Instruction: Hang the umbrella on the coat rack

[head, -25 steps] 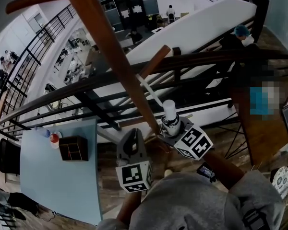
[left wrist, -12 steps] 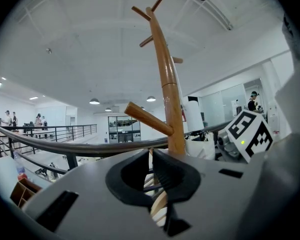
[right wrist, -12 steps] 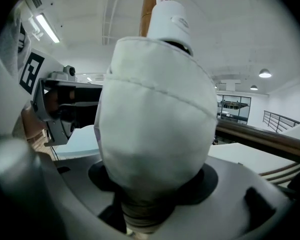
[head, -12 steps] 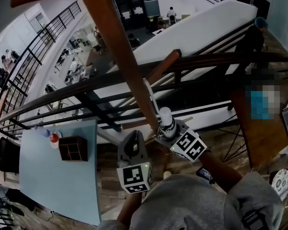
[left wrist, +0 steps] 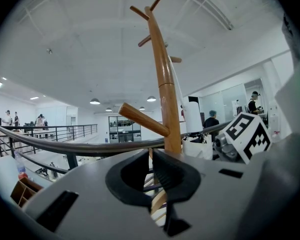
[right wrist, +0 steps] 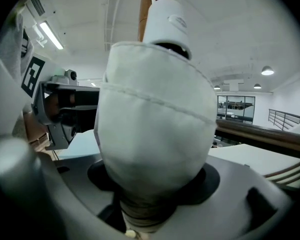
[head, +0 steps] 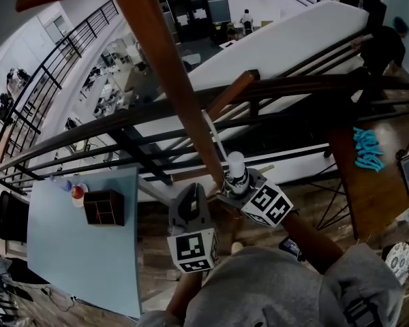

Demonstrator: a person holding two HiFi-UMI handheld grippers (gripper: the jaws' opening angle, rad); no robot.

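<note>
The fingers of the right gripper stood wide, clamped on the folded umbrella low on its bundled canopy; the fingers of the left gripper met at their tips with nothing between them. The umbrella stood upright in that grip, just beside the near right side of the coat rack pole and below an angled peg.

Probable faults from this state:
- The grip sat on soft, compressible fabric; the sleeve could slide over the folded ribs and let the umbrella sink or twist.
- A thin white cord ran from the umbrella up along the pole; whether it was looped over a peg could not be told. Release before the loop seated would drop the umbrella.
- The rack stood close to a railing with an open floor far below; a dropped umbrella could pass through the bars.
- A sideways push on the slender pole could rock the rack.

Materials: the umbrella sleeve was off-white woven cloth, seamed and bulbous, topped by a smooth white plastic cap; the rack was varnished round timber, a tapered pole with short upward-slanting pegs; the railing was dark, smooth and curved; the fingers were matt black.
</note>
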